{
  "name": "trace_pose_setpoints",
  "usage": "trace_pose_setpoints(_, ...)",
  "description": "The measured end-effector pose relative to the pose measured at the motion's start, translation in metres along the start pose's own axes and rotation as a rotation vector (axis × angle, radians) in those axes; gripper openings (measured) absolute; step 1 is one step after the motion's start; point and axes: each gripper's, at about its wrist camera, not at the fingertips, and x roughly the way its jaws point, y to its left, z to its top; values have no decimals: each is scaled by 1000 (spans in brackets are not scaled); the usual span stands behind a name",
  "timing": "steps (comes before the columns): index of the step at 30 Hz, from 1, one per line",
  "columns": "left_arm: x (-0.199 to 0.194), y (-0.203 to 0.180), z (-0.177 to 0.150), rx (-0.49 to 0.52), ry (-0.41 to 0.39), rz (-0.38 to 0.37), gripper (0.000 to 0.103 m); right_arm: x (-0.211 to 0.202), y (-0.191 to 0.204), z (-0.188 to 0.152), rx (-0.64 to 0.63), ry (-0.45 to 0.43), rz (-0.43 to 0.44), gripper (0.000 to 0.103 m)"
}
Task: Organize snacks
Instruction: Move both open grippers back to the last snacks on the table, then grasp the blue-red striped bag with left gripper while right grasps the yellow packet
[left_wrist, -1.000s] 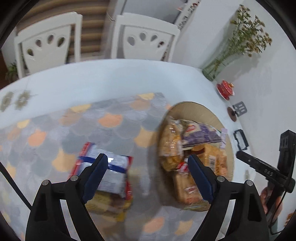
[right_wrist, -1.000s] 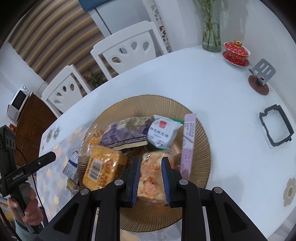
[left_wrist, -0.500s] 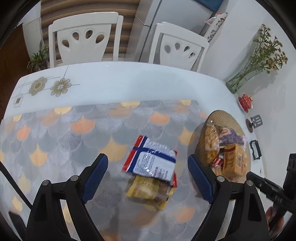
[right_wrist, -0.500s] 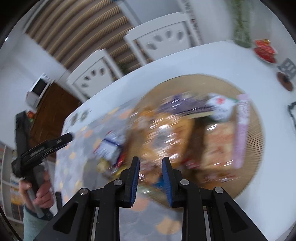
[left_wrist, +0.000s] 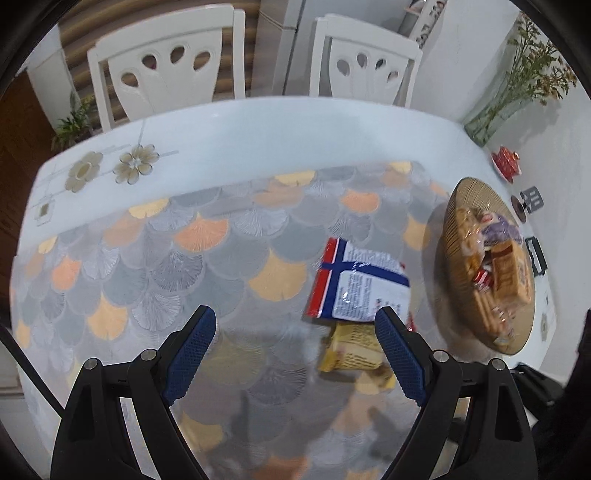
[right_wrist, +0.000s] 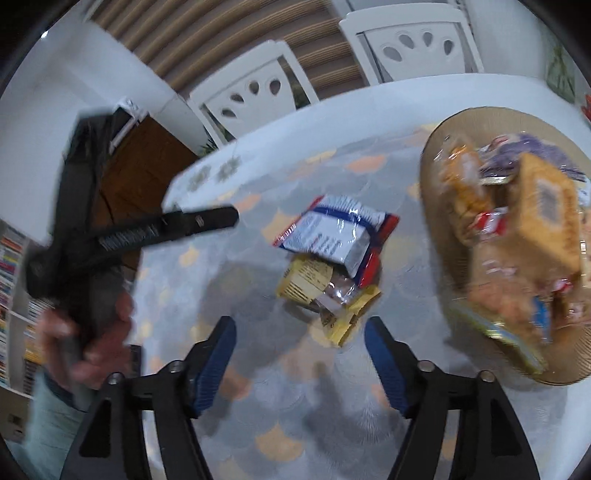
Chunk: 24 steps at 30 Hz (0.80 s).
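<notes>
Done so far: round woven tray (right_wrist: 436, 173) at 2 o'clock in my right view already holds a heap of snack packs (right_wrist: 517, 229).
Left to do: two packs on the patterned counter (left_wrist: 221, 258), a red-white-blue pack (left_wrist: 360, 286) lying over a yellow pack (left_wrist: 351, 354).
Right claw (right_wrist: 300, 349): jaws opening, nothing between them, yellow pack at 12 o'clock.
Left claw (left_wrist: 295, 350): I hold it released, empty.
Writing: print too blurred to read.
</notes>
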Motion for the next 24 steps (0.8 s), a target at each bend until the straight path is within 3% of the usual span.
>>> trace_pose_setpoints(4, 16, 12, 5, 1, 40, -47, 87, 37, 0, -5, -31, 4, -120, 71)
trace_pose_setpoints(8, 30, 13, 11, 25, 64, -91, 87, 57, -10, 1, -14, -9, -159, 71)
trace_pose_setpoints(13, 48, 9, 26, 59, 86, -132, 87, 73, -20, 13, 1, -1, -173, 72)
trace_pose_setpoints(18, 72, 2, 40, 98, 118, -205, 87, 79, -30, 17, 14, 6, -116, 83)
trace_pose_setpoints(22, 107, -1, 49, 137, 194, -257, 87, 83, -25, 18, -48, 20, -92, 85)
trace_pose_setpoints(24, 111, -3, 51, 140, 194, -290, 87, 88, -17, 16, -111, 36, -105, 89)
